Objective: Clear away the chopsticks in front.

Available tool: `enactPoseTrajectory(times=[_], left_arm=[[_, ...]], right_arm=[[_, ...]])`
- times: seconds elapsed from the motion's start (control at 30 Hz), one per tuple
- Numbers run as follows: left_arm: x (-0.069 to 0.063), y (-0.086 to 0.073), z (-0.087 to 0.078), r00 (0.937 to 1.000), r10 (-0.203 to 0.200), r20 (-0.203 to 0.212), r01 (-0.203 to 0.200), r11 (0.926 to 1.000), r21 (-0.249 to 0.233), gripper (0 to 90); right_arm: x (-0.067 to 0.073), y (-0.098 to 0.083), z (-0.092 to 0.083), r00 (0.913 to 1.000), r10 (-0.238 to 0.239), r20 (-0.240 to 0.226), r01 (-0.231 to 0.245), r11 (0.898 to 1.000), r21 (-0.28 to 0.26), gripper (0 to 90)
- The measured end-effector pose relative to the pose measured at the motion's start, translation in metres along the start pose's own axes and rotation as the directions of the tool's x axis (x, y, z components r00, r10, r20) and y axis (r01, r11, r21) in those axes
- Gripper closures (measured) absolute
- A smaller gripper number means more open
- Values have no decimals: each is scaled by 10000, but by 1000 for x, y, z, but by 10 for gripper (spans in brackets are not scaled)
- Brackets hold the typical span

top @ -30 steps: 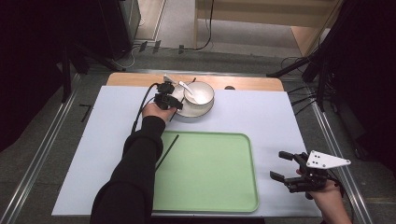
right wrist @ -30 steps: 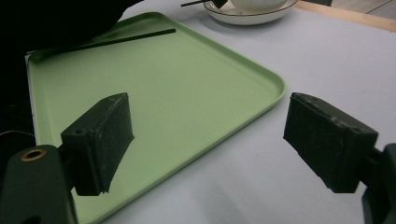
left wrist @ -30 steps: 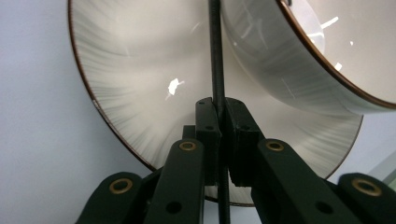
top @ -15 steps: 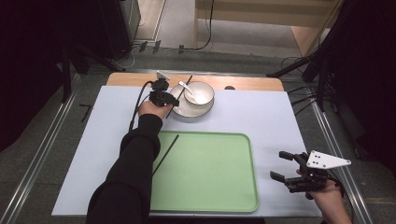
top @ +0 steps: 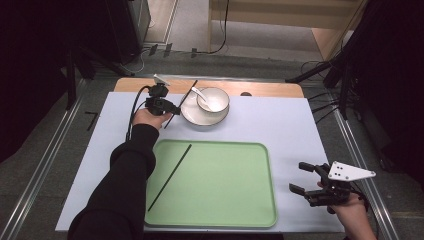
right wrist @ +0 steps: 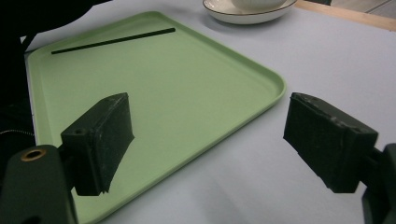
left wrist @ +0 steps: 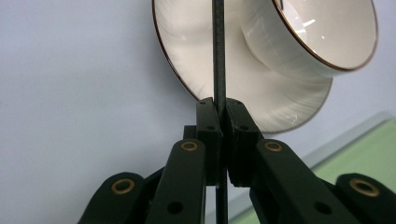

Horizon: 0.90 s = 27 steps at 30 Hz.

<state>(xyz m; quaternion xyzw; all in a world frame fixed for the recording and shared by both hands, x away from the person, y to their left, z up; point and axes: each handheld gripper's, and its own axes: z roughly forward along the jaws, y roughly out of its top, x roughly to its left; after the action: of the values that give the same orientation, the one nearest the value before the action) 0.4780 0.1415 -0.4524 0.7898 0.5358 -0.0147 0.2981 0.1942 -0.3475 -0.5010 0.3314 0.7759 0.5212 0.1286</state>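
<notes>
Pale table [top: 280, 125]; left tongs [top: 172, 108] outstretched, clamping black chopstick [top: 182, 100] beside plate [top: 192, 116].

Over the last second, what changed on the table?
The left hand-held gripper, shut on a black chopstick, drew back leftward from the bowl and plate, taking the chopstick clear of the bowl. Unchanged: spoon in the bowl, second chopstick on the green tray, right hand-held gripper open beside the tray.
</notes>
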Motion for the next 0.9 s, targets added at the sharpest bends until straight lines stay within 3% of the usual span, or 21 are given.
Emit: enactPoseTrajectory(times=[0.5,0.9], left_arm=[[2,-50,-42,9989,307,361,-301,9994,-167,855],[0,-89,-60,9973,514,517,-500,9983,-284,855]], right_arm=[[2,0,0,10000,28,40,-28,10000,48,163],[2,0,0,10000,7,79,-8,10000,76,163]])
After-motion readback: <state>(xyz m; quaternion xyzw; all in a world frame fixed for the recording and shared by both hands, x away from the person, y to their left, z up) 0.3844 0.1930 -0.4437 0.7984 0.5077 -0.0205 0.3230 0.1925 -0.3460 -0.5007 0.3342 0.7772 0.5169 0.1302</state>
